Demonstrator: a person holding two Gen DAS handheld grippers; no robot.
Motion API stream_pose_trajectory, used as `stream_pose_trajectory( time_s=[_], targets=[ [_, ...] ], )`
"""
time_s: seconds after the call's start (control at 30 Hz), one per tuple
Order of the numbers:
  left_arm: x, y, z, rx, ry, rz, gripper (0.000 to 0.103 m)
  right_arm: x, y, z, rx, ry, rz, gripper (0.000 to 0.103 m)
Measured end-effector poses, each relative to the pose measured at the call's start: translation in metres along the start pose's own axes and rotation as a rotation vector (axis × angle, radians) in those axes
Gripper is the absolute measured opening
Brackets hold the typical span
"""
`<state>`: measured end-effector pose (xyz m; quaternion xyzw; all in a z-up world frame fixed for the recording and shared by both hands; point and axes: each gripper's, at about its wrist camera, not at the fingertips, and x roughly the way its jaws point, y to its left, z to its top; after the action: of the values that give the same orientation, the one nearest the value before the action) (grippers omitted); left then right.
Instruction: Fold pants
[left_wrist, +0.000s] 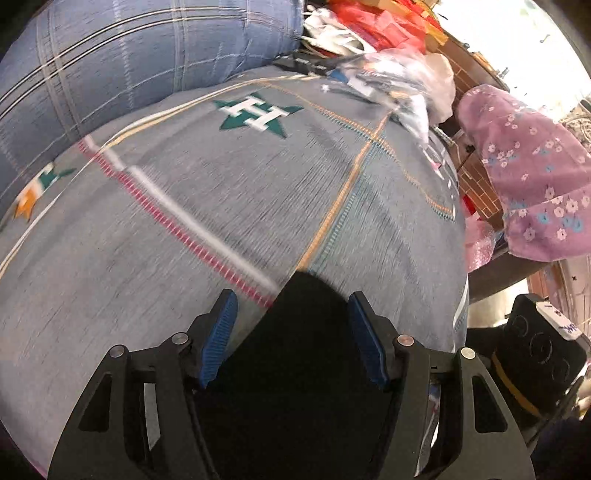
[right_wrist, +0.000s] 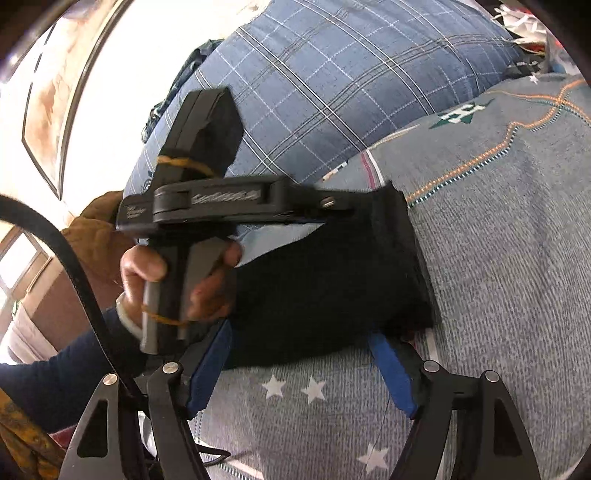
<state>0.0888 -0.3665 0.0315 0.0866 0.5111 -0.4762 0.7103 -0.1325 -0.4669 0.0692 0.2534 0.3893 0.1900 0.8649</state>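
- Your left gripper (left_wrist: 293, 301) is partly open. The dark pants (left_wrist: 295, 369) sit in the gap between its blue pads (left_wrist: 221, 332), but the pads are not touching them.
- Your right gripper (right_wrist: 301, 363) is open too. Its blue pads (right_wrist: 391, 373) stand at either side of the near edge of the pants, and you cannot tell if they touch.
- The pants lie folded on the grey bedcover (right_wrist: 517, 258).
- Your left hand (right_wrist: 177, 280) holds its tool just above the pants.
- A blue checked pillow (left_wrist: 147, 74) sits behind them.
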Motion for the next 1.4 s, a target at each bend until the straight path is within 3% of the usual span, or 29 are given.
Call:
stream_pose_trajectory(
  time_s=[0.03, 0.07, 0.1, 0.17, 0.23, 0.4, 0.57, 0.73, 0.87, 0.97, 1.03, 1.17, 1.23, 1.3, 1.4],
  targets=[
    [0.003, -0.001, 0.001, 0.006, -0.003, 0.004, 0.056, 0.001, -0.001, 0.002, 0.006, -0.005, -0.004, 0.070],
    [0.004, -0.002, 0.002, 0.016, -0.013, 0.012, 0.048, 0.005, -0.003, 0.005, 0.024, -0.010, -0.015, 0.059],
    [0.006, -0.002, 0.003, 0.018, -0.015, 0.015, 0.026, 0.008, -0.007, 0.008, 0.051, -0.015, -0.028, 0.050],
    [0.005, 0.004, 0.003, -0.044, -0.015, -0.022, 0.017, 0.014, -0.021, 0.011, 0.127, -0.016, -0.001, 0.016],
    [-0.004, 0.009, 0.002, -0.085, -0.037, -0.047, 0.012, 0.015, -0.024, 0.013, 0.152, -0.027, 0.032, 0.013],
    [-0.073, 0.009, -0.013, -0.103, -0.179, -0.075, 0.011, 0.007, 0.015, 0.028, 0.029, -0.043, 0.044, 0.013],
    [-0.161, 0.035, -0.054, -0.169, -0.316, -0.070, 0.011, 0.019, 0.090, 0.050, -0.185, -0.008, 0.106, 0.012],
    [-0.222, 0.075, -0.127, -0.300, -0.421, -0.004, 0.011, 0.070, 0.164, 0.042, -0.377, 0.107, 0.175, 0.012],
    [-0.244, 0.129, -0.206, -0.489, -0.453, 0.060, 0.012, 0.130, 0.203, 0.013, -0.482, 0.251, 0.227, 0.012],
    [-0.257, 0.162, -0.262, -0.628, -0.473, 0.090, 0.026, 0.192, 0.215, -0.017, -0.528, 0.419, 0.198, 0.017],
    [-0.266, 0.167, -0.285, -0.653, -0.484, 0.121, 0.046, 0.217, 0.217, -0.031, -0.511, 0.518, 0.144, 0.023],
    [-0.276, 0.150, -0.311, -0.625, -0.495, 0.170, 0.055, 0.174, 0.218, -0.017, -0.448, 0.430, 0.277, 0.034],
    [-0.271, 0.140, -0.314, -0.613, -0.479, 0.190, 0.062, 0.148, 0.211, -0.003, -0.439, 0.357, 0.265, 0.038],
    [-0.259, 0.129, -0.313, -0.606, -0.444, 0.236, 0.062, 0.127, 0.199, 0.004, -0.430, 0.305, 0.217, 0.048],
    [-0.237, 0.121, -0.310, -0.649, -0.399, 0.302, 0.062, 0.123, 0.176, 0.017, -0.373, 0.279, 0.137, 0.050]
  ],
)
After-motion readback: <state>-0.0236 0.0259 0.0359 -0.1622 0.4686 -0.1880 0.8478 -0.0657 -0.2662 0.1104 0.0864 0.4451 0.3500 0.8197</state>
